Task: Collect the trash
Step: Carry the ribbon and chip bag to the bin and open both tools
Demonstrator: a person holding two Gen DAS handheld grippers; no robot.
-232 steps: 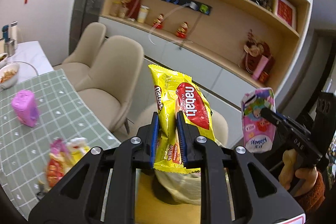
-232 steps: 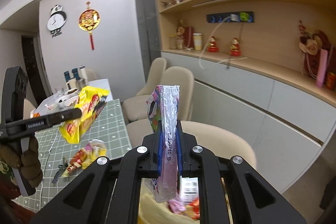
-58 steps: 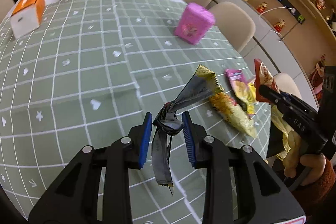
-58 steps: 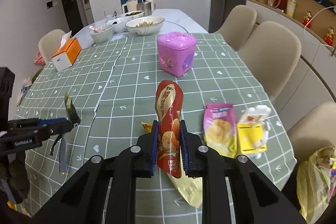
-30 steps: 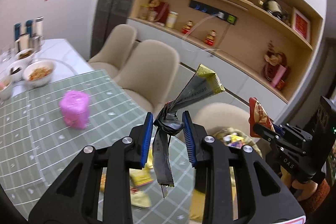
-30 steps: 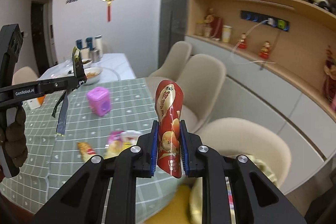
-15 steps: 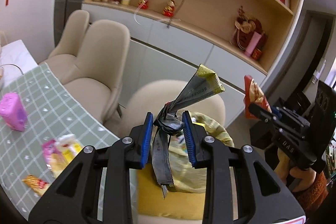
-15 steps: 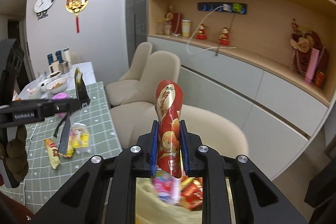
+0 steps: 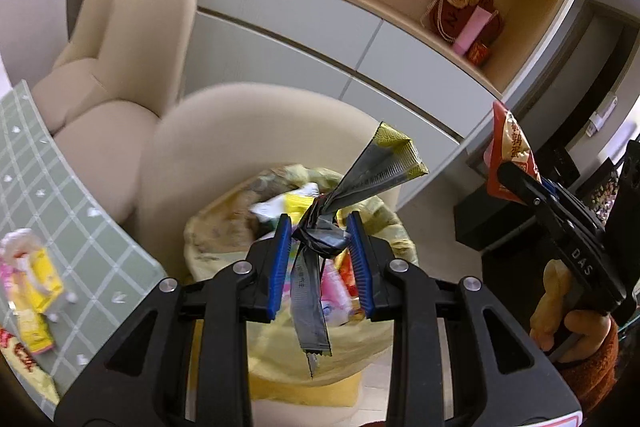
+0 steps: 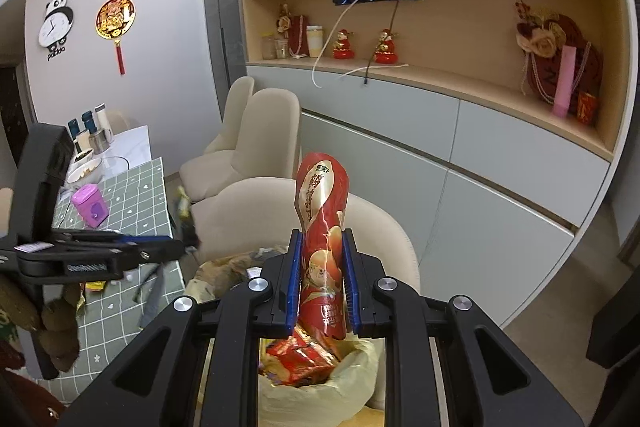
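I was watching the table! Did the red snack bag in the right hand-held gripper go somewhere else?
Yes. The red snack bag left the green table, where it was before, and now sits above the yellow trash bag by the beige chair.

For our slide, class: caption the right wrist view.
Right tongs grip a red snack wrapper above the yellow trash bag.

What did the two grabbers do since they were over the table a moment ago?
Both swung away from the green table to above the yellow trash bag on the chair. The left gripper still pinches the twisted silver wrapper; the right gripper still pinches the red snack packet. Nothing dropped yet. Leftover wrappers stay on the table.
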